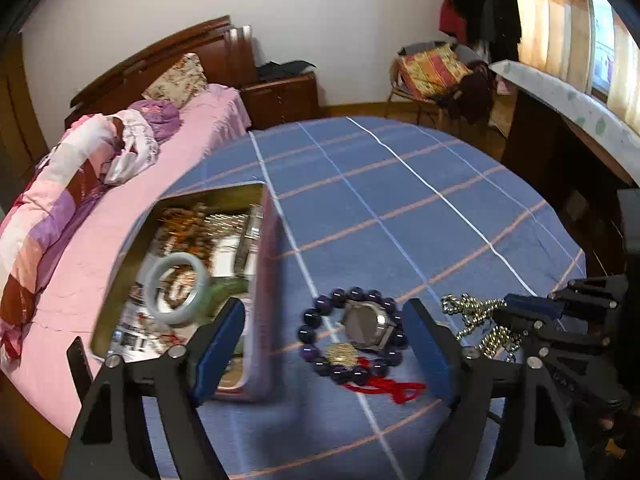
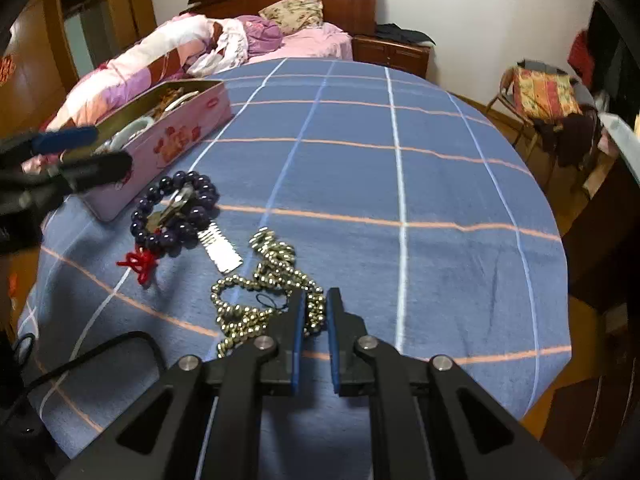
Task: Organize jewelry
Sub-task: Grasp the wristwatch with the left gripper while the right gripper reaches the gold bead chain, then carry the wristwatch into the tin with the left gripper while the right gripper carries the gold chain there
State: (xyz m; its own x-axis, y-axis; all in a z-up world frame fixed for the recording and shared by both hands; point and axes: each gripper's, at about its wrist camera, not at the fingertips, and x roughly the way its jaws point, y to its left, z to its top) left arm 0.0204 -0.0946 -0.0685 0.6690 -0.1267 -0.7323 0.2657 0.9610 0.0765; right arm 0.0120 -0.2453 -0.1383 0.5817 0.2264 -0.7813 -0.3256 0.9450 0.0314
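Observation:
A pink tin box [image 1: 266, 280] [image 2: 168, 144] holds a pale jade bangle [image 1: 176, 288] and several trinkets. A dark purple bead bracelet [image 1: 352, 336] [image 2: 176, 208] with a red tassel lies around a silver watch [image 1: 366, 324] [image 2: 222, 250] on the blue checked cloth. A gold bead necklace [image 1: 480, 328] [image 2: 264, 288] lies piled to the right. My left gripper [image 1: 324, 332] is open above the bracelet and the box's near corner, empty. My right gripper [image 2: 314, 312] is nearly closed around a strand of the necklace; it also shows in the left wrist view [image 1: 520, 312].
The round table [image 2: 440, 180] is covered with a blue checked cloth. A bed with pink bedding [image 1: 80, 220] stands just left of the table. A chair with clothes [image 2: 544, 96] and a dark desk [image 1: 560, 152] stand to the right. A black cable [image 2: 100, 352] lies at the near left.

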